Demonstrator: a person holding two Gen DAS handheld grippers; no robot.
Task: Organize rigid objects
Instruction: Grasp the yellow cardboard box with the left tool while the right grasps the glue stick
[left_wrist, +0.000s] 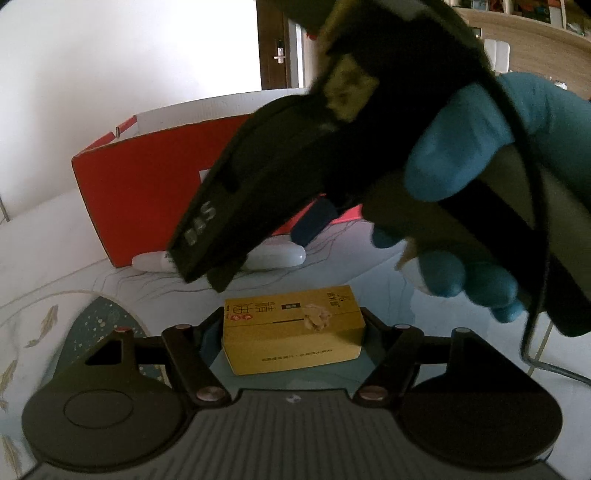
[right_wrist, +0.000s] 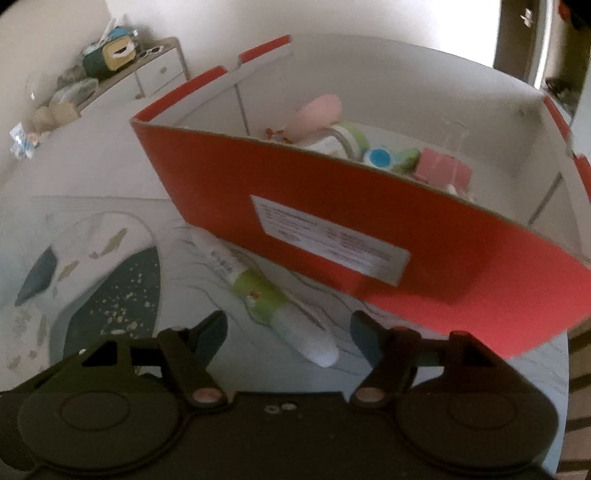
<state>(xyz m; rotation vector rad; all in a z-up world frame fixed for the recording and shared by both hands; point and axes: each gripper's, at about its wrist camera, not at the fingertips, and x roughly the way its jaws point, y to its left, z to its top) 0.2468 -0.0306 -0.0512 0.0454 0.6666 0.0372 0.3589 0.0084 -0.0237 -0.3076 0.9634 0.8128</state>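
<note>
In the left wrist view my left gripper (left_wrist: 291, 328) is shut on a small yellow box (left_wrist: 291, 330) with dark print, held between its fingers above the table. Beyond it stands the red cardboard box (left_wrist: 147, 184) with a white inside. The right gripper (left_wrist: 207, 258), held by a blue-gloved hand, crosses the upper right. In the right wrist view my right gripper (right_wrist: 288, 336) is open and empty, above a white tube with a green band (right_wrist: 258, 291) that lies against the red box's (right_wrist: 295, 206) front wall. The box holds several items, pink, green and white.
The table (right_wrist: 110, 206) has a white cloth with a dark teal speckled pattern (right_wrist: 122, 295) at the left. The white tube also shows in the left wrist view (left_wrist: 273, 254) at the box's foot. A cabinet with clutter (right_wrist: 110, 62) stands far left.
</note>
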